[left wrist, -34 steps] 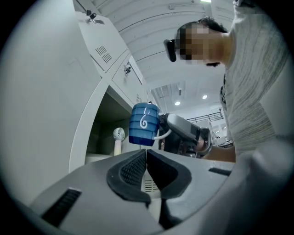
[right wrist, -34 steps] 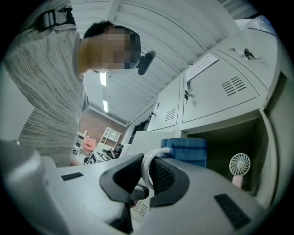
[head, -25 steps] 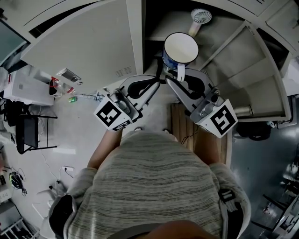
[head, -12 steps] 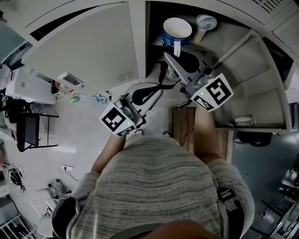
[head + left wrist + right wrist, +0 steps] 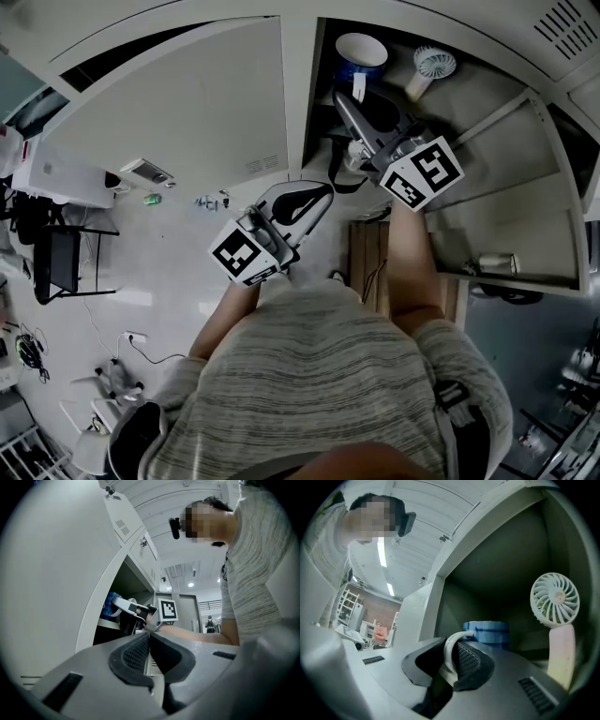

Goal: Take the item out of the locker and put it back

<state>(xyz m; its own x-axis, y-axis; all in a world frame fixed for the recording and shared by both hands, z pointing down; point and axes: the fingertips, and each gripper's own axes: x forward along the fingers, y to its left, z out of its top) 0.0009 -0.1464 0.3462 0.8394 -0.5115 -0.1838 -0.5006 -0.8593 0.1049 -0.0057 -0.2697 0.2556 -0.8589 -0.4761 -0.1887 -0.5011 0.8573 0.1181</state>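
The right gripper (image 5: 358, 94) clamps the white handle (image 5: 451, 653) of a blue mug (image 5: 360, 52), holding it inside the open locker (image 5: 298, 84) compartment, just beside a small handheld fan (image 5: 433, 67). The left gripper (image 5: 317, 192) hangs outside the locker, in front of the closed neighbouring door (image 5: 178, 122), its jaws pressed together with nothing between them. A person (image 5: 319, 375) in a striped grey top stands over both

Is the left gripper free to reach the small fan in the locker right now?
Probably not directly. The left gripper hangs shut outside the locker, and the right gripper, holding the mug by its handle, sits in the opening between it and the fan.
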